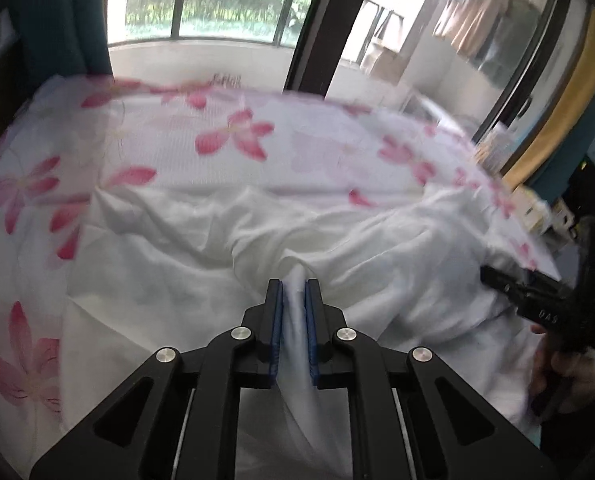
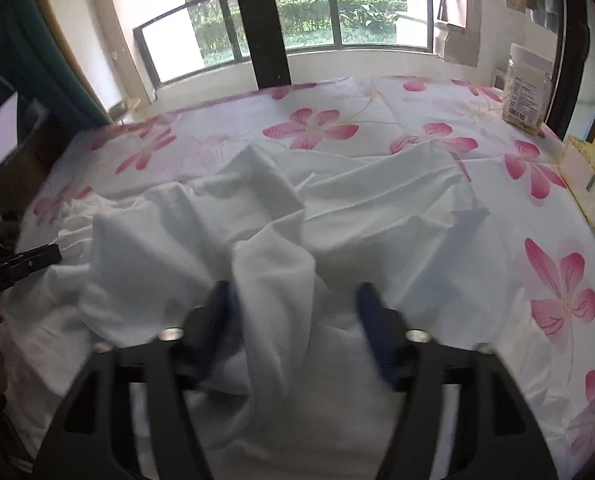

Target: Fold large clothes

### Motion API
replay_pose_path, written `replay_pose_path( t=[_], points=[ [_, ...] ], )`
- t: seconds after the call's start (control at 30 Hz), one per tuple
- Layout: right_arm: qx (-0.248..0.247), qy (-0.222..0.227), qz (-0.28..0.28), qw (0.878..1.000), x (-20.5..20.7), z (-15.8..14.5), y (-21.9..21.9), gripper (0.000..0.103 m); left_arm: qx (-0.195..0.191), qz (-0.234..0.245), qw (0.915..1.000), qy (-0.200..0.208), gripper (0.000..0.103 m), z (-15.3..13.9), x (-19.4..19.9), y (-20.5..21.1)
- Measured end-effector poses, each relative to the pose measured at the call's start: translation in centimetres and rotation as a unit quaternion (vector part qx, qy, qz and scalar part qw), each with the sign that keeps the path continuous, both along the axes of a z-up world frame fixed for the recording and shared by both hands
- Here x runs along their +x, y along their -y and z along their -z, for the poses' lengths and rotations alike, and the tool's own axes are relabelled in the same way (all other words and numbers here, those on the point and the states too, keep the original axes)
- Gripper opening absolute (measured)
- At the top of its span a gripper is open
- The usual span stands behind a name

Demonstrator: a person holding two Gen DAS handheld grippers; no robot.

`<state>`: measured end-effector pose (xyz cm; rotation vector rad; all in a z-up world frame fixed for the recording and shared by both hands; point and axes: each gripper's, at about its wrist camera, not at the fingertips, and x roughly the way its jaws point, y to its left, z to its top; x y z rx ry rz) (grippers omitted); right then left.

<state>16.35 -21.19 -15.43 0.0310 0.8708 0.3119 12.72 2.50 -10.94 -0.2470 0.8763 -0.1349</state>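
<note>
We find the white garment (image 2: 265, 216) crumpled on the floral bedsheet (image 2: 437, 100). The left gripper (image 1: 294, 286) is clamped on a fold; the right gripper (image 2: 293, 300) stands wide, cloth between its pads unpinched. We judge a one-sided lift could bunch the fabric. A jar (image 2: 527, 88) and tissue box (image 2: 589, 184) crowd the right edge.

Flowered bed (image 2: 377, 92), seemingly, bears white garment (image 2: 265, 216).
</note>
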Motion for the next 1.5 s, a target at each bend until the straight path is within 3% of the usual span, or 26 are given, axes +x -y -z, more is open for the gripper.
replay_pose_path(
  t=[0.03,0.1,0.17,0.33,0.9,1.07,1.3,1.5],
  points=[
    [0.003,0.006,0.002,1.0,-0.3,-0.5,0.4,0.074,-0.001,-0.001,1.0,0.01,0.016,-0.8,-0.5,0.0],
    [0.007,0.023,0.001,1.0,-0.9,-1.7,1.2,0.075,0.001,-0.007,0.9997,0.021,0.031,-1.8,-1.2,-0.2],
    [0.004,0.034,0.007,0.999,-1.5,-2.7,2.3,0.077,-0.007,-0.01,0.9995,0.03,0.034,-2.5,-2.0,-0.4],
    [0.001,0.045,0.022,0.999,-2.8,-4.0,4.2,0.078,-0.051,-0.021,0.9981,0.026,0.035,-3.2,-3.9,-1.4],
    [-0.005,0.076,0.054,0.996,-9.6,-5.0,7.6,0.079,-0.053,-0.039,0.9974,0.026,0.035,-2.6,-14.2,-3.2],
    [-0.011,0.081,0.073,0.994,-11.8,-4.6,9.1,0.079,-0.038,-0.061,0.9973,0.017,0.035,-1.2,-17.1,-4.2],
    [-0.029,0.074,0.121,0.989,-14.8,-3.4,13.4,0.079,0.03,-0.125,0.9916,0.007,0.035,0.6,-20.5,-6.5],
    [-0.037,0.063,0.164,0.984,-16.7,-2.2,17.5,0.079,0.014,-0.144,0.9895,-0.004,0.035,1.5,-22.3,-8.2]
  ],
)
